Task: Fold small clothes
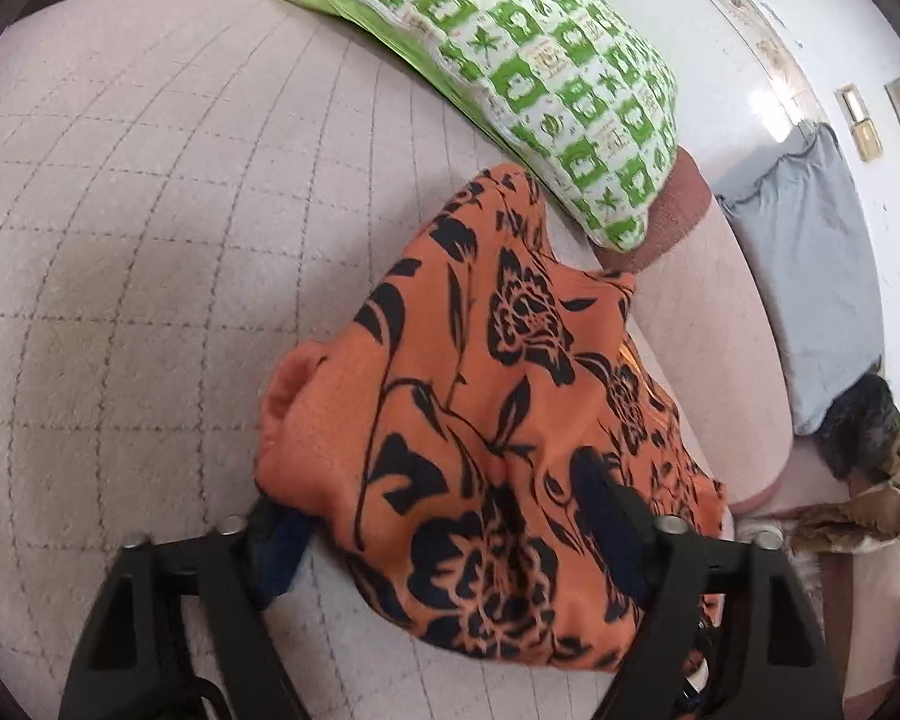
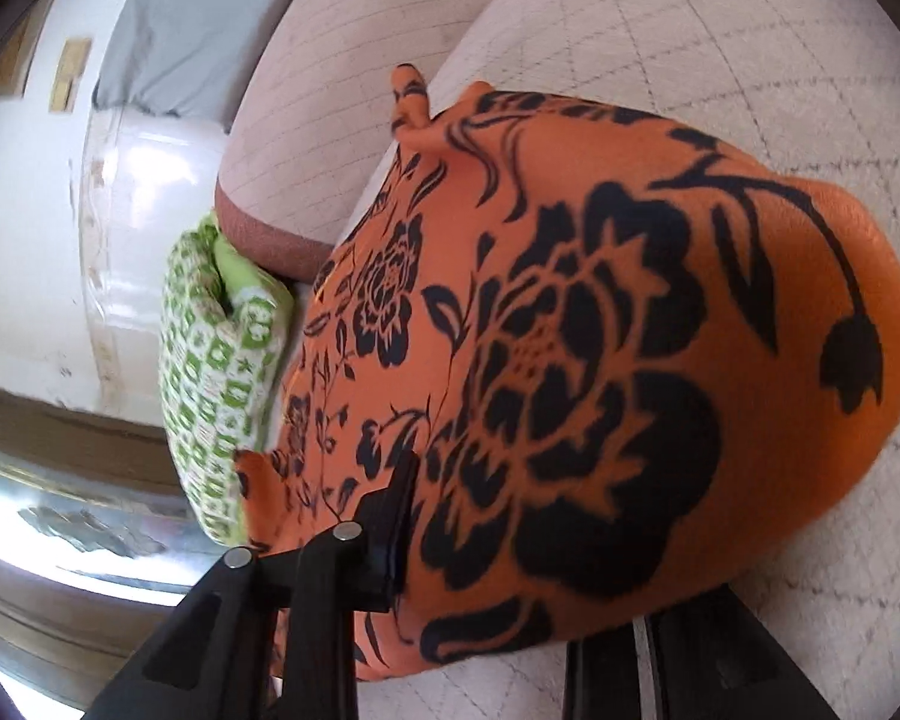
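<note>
An orange garment with a black flower print (image 1: 486, 384) lies bunched on the pale quilted bed cover (image 1: 150, 240). My left gripper (image 1: 444, 516) has its jaws spread wide, with the garment draped between and over the fingers (image 1: 606, 510). In the right wrist view the same garment (image 2: 600, 330) fills the frame. My right gripper (image 2: 510, 546) is mostly buried under it; the left finger (image 2: 399, 510) shows pressed against the cloth, and the right finger is hidden.
A green and white patterned pillow (image 1: 546, 78) lies at the bed's far side, touching the garment's far end; it also shows in the right wrist view (image 2: 216, 384). A grey cloth (image 1: 810, 258) and a dark furry thing (image 1: 870, 432) lie at the right past the bed's edge.
</note>
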Available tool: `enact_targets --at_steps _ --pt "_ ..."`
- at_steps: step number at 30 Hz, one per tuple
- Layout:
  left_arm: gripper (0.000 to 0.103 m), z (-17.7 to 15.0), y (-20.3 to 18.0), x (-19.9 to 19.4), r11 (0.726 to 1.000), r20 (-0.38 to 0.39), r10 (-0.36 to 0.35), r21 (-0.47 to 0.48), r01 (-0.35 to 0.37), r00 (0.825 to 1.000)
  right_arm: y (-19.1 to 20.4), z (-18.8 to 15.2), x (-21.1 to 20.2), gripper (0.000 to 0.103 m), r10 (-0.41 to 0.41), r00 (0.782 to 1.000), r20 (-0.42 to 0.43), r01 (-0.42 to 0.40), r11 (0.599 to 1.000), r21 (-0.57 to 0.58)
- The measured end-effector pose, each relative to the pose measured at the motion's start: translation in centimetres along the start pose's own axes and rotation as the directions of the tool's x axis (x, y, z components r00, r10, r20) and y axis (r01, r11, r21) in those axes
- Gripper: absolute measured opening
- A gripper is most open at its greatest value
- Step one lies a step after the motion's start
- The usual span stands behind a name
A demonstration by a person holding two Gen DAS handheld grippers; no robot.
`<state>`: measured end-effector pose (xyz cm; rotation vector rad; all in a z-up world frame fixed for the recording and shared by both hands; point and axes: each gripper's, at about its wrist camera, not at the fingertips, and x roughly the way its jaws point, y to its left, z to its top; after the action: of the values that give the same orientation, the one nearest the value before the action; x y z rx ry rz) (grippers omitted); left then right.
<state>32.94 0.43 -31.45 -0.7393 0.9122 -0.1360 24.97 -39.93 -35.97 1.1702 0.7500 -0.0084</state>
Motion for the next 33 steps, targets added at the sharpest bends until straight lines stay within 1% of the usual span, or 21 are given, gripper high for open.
enact_targets --at_steps 1,2,3,4,5,7,8,9,10,11,12,14,18,20,22,24,26,29,31,33 --pt "0.052 0.0 -0.1 0.2 1.000 0.003 0.020 0.008 -0.020 1.000 0.0 0.2 0.1 0.030 0.002 1.000 -0.004 -0.002 1.000 0.001" --pt "0.044 0.0 -0.1 0.4 0.999 -0.006 0.028 0.016 -0.028 1.000 -0.1 0.4 0.3 0.031 0.003 1.000 -0.007 -0.003 1.000 0.008" --pt "0.041 0.0 -0.1 0.6 1.000 -0.009 0.027 0.017 -0.026 1.000 -0.3 0.6 0.4 0.031 0.007 1.000 -0.025 -0.007 1.000 0.027" --pt "0.036 -0.1 -0.1 0.7 1.000 -0.006 0.025 0.017 -0.025 1.000 -0.6 0.8 0.5 0.031 0.021 0.999 -0.028 -0.020 0.999 0.046" --pt "0.034 -0.2 -0.1 0.7 0.999 -0.004 0.027 0.022 -0.027 1.000 -0.8 1.0 0.5 0.030 0.038 0.999 -0.027 -0.036 0.998 0.056" --pt "0.027 -0.4 -0.4 0.7 0.999 0.007 0.026 0.040 -0.026 1.000 -0.7 1.2 0.6 0.028 0.038 0.999 -0.022 -0.037 0.999 0.027" --pt "0.025 -0.4 -0.6 0.6 0.999 0.016 0.020 0.044 -0.020 1.000 -0.2 1.1 0.5 0.025 0.013 1.000 -0.010 -0.013 1.000 -0.002" --pt "0.025 -0.4 -0.6 0.4 0.999 0.022 0.010 0.043 -0.011 1.000 0.1 0.9 0.4 0.022 -0.007 1.000 0.002 0.007 1.000 -0.029" --pt "0.024 -0.4 -0.7 0.0 0.999 0.034 -0.010 0.042 0.008 0.999 1.1 0.7 0.2 0.020 -0.041 0.999 0.028 0.044 0.995 -0.093" --pt "0.023 -0.4 -0.8 -0.4 0.999 0.039 -0.020 0.048 0.019 0.999 1.8 0.4 0.0 0.019 -0.057 0.997 0.045 0.062 0.989 -0.132" --pt "0.023 -0.5 -1.0 -0.7 0.998 0.042 -0.024 0.061 0.021 0.999 3.0 0.1 -0.5 0.018 -0.078 0.994 0.078 0.092 0.976 -0.196" --pt "0.022 -0.6 -1.3 -1.5 0.995 0.053 -0.027 0.096 0.021 0.998 4.5 -0.5 -1.1 0.017 -0.091 0.989 0.117 0.119 0.956 -0.267" --pt "0.022 -1.8 -1.3 -3.5 0.994 0.043 -0.047 0.100 0.043 0.998 5.7 -1.8 -2.5 0.017 -0.126 0.980 0.153 0.173 0.919 -0.354" --pt "0.022 -3.1 -0.9 -5.0 0.994 0.034 -0.054 0.098 0.050 0.998 5.7 -2.3 -3.6 0.017 -0.133 0.979 0.153 0.182 0.912 -0.368" --pt "0.022 -5.0 -0.3 -6.8 0.993 0.009 -0.061 0.097 0.060 0.998 5.3 -3.4 -5.5 0.017 -0.149 0.977 0.151 0.196 0.903 -0.382" --pt "0.022 -6.7 0.1 -8.3 0.994 -0.008 -0.061 0.092 0.062 0.998 4.9 -4.2 -7.5 0.017 -0.164 0.977 0.134 0.204 0.898 -0.391" --pt "0.022 -8.7 0.9 -10.3 0.992 -0.007 -0.051 0.119 0.051 0.999 4.5 -4.7 -9.1 0.017 -0.164 0.979 0.118 0.198 0.894 -0.402" --pt "0.023 -11.6 2.3 -12.5 0.988 -0.016 -0.023 0.152 0.025 1.000 2.8 -6.9 -11.8 0.017 -0.187 0.979 0.079 0.203 0.882 -0.424" --pt "0.025 -12.8 3.7 -12.8 0.991 -0.055 0.016 0.134 -0.009 0.998 1.4 -7.9 -12.1 0.020 -0.222 0.975 -0.001 0.203 0.893 -0.402" --pt "0.026 -13.0 5.0 -13.2 0.996 -0.082 0.023 0.082 -0.016 0.996 -0.4 -7.8 -12.1 0.026 -0.248 0.964 -0.096 0.207 0.925 -0.319"
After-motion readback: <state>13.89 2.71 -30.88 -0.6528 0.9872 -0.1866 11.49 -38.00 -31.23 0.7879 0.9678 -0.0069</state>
